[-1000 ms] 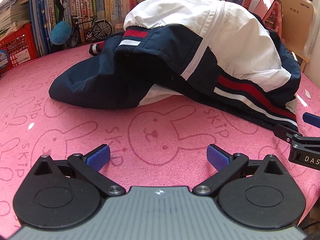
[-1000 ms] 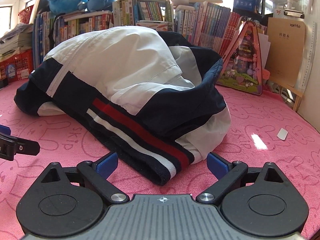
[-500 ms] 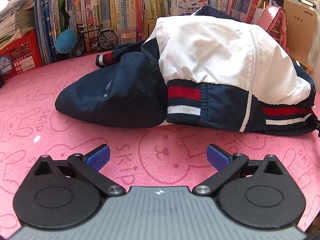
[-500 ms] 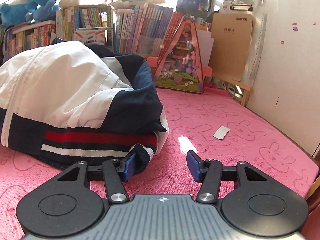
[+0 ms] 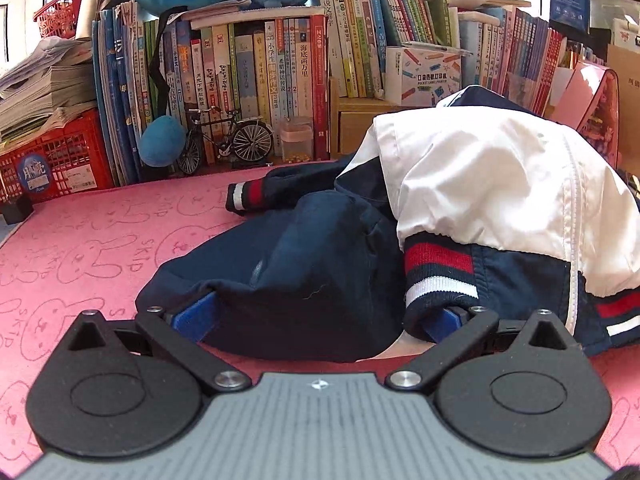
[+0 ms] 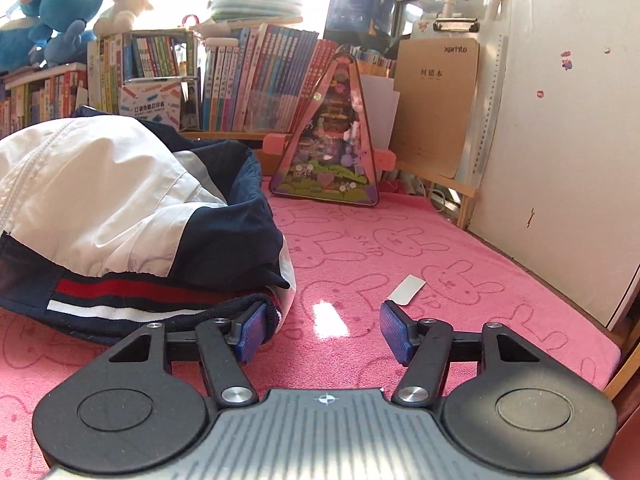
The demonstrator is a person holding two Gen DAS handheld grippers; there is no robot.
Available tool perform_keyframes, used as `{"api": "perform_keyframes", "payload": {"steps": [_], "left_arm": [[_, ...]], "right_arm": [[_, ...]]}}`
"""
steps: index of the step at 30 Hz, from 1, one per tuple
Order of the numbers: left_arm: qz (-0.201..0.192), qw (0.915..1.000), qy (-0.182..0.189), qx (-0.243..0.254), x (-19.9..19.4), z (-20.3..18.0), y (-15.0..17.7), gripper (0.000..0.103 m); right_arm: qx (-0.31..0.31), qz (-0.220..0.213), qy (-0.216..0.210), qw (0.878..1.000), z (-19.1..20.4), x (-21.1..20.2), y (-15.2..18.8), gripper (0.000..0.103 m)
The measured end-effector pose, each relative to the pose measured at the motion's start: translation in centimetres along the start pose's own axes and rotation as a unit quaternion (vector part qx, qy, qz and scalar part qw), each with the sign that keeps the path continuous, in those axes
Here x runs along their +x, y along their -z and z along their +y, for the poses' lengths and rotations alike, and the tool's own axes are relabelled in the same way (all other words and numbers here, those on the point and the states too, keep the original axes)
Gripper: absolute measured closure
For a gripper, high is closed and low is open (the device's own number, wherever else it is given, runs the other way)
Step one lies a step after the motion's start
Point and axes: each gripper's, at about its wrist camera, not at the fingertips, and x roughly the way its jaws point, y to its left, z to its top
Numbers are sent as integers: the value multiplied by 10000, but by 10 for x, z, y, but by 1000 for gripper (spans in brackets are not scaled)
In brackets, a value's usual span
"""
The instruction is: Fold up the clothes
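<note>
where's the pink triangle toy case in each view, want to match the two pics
Left wrist: pink triangle toy case at the far right edge, partly hidden behind the jacket.
Right wrist: centre, standing upright against the books, right of the jacket.
Shared landmark: the white printer box among the books.

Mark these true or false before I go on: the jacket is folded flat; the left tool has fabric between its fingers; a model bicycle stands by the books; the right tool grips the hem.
1. The jacket is folded flat. False: it lies in a bunched heap on the pink mat.
2. The left tool has navy fabric between its fingers. True.
3. A model bicycle stands by the books. True.
4. The right tool grips the hem. False: its jaws are opening, with only mat between them; the hem lies beside one finger.
</note>
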Motion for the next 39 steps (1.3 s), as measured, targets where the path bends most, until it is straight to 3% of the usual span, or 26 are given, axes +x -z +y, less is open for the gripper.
{"api": "perform_keyframes", "payload": {"steps": [3, 5, 7, 9, 12, 16, 19, 22, 25, 28, 31, 34, 37, 39], "left_arm": [[38, 10000, 59, -68, 3, 3, -7, 0], [-119, 9999, -109, 28, -4, -1, -10, 0], [-527, 9978, -409, 12, -21, 2, -13, 0], [-1008, 9938, -460, -127, -43, 17, -18, 0], [-1102, 9919, -424, -468, -76, 59, -32, 0], [-901, 9930, -704, -312, -119, 87, -17, 0], [-444, 9962, -741, -118, -151, 105, 10, 0], [51, 9986, -447, -285, -177, 117, 38, 0], [332, 9993, -127, -130, -191, 108, 66, 0], [621, 9964, 350, 458, -189, 85, 100, 0], [1089, 9847, 611, 1216, -176, 61, 125, 0], [1127, 9727, 801, 1866, -177, 51, 138, 0], [1180, 9590, 1725, 1915, -185, 65, 138, 0], [1118, 9624, 1786, 1715, -189, 75, 131, 0]], "right_arm": [[15, -48, 2, 10000, -7, 2, -6, 40], [-102, -177, 120, 9997, -7, 1, -10, 40], [-179, -294, 180, 9992, -8, -2, -14, 39], [-121, -335, -8, 9994, -12, -7, -18, 35], [-87, -438, -540, 9975, -9, -22, -24, 28], [-244, -727, -1021, 9918, 6, -49, -29, 26], [-634, -852, -1166, 9875, 15, -75, -27, 24], [-938, -545, -1300, 9856, 6, -97, -21, 19], [-926, 29, -1317, 9870, -16, -116, -12, 17], [-1002, 707, -1116, 9862, -34, -127, 9, 17], [-1472, 1056, -992, 9784, -33, -132, 33, 18], [-1554, 589, -1275, 9778, -30, -162, 25, 17], [-823, -15, -2140, 9733, -43, -178, -16, 0], [-406, -283, -2508, 9668, -45, -168, -46, 0]]}}
